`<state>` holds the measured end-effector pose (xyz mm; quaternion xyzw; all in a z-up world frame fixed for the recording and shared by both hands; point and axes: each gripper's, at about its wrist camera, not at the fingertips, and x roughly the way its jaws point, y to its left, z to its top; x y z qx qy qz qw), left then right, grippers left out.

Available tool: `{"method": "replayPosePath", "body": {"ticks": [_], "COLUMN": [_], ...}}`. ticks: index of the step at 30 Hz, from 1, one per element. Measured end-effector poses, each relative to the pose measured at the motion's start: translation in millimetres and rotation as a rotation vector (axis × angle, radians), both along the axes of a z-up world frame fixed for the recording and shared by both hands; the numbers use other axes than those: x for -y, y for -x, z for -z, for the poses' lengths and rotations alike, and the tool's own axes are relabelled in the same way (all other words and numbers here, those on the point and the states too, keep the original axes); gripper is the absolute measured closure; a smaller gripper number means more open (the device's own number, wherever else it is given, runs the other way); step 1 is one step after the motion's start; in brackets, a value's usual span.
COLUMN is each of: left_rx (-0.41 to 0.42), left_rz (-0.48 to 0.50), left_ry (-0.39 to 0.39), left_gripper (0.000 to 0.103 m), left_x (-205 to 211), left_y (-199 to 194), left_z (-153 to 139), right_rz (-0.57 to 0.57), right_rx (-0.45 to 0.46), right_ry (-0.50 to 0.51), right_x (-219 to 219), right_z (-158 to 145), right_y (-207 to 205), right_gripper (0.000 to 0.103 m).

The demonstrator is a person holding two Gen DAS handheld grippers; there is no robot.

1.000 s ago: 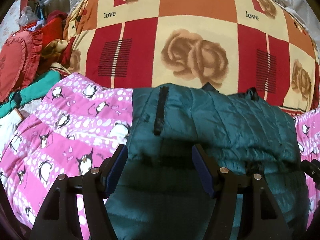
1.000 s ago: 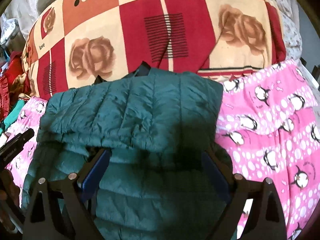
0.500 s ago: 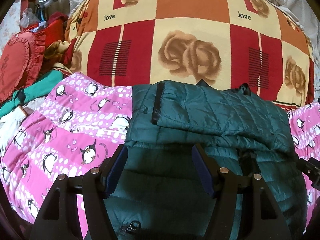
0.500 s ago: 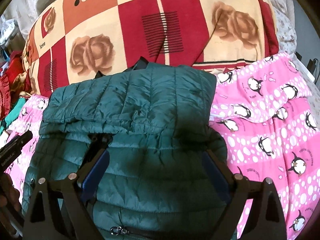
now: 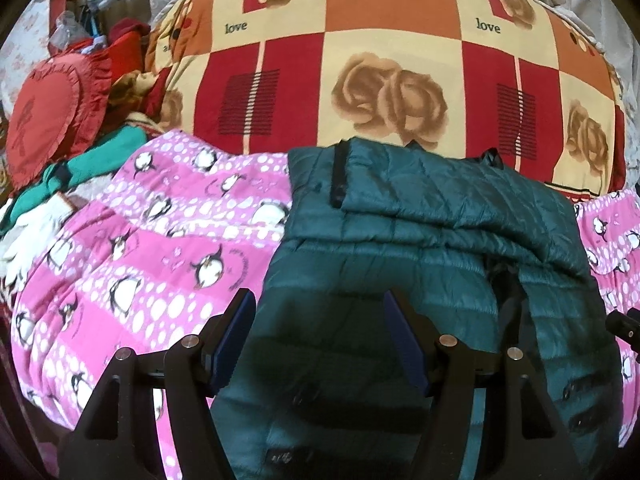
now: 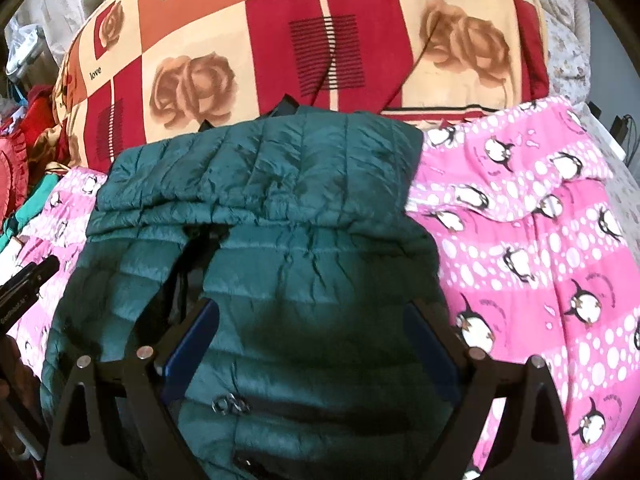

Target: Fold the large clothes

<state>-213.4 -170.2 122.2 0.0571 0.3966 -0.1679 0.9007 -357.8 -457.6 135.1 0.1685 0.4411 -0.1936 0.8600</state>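
A dark teal quilted puffer jacket [image 5: 420,248] lies on a pink penguin-print blanket [image 5: 160,240], its far part folded over toward me. It also shows in the right wrist view [image 6: 288,216], with a zipper pull [image 6: 230,404] near the bottom. My left gripper [image 5: 320,332] is open and empty, above the jacket's near left part. My right gripper [image 6: 314,336] is open and empty, above the jacket's near right part. The tip of the right gripper shows at the left wrist view's right edge [image 5: 622,326]; the left gripper shows at the right wrist view's left edge [image 6: 24,284].
A big rose-patterned quilt bundle [image 5: 380,64] lies behind the jacket, also in the right wrist view [image 6: 320,48]. A red heart cushion [image 5: 52,116], green cloth [image 5: 100,156] and white gloves [image 5: 28,232] pile at the left. The pink blanket [image 6: 540,248] spreads to the right.
Both grippers have pulled back toward me and away from the folded edge. More of the jacket's near part shows, including the zipper. The jaws stayed open.
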Motion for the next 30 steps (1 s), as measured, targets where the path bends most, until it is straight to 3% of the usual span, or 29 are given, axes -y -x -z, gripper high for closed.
{"method": "replayPosePath", "body": {"ticks": [30], "left_rx": [-0.036], "left_rz": [-0.009], "left_ry": [-0.025], "left_gripper": [0.055], "left_x": [-48], "left_y": [49], "left_z": [15], "right_rz": [-0.031], "right_rx": [-0.032], "right_ry": [-0.029], "right_x": [-55], "right_z": [14], "right_y": [49], "right_gripper": [0.008]}}
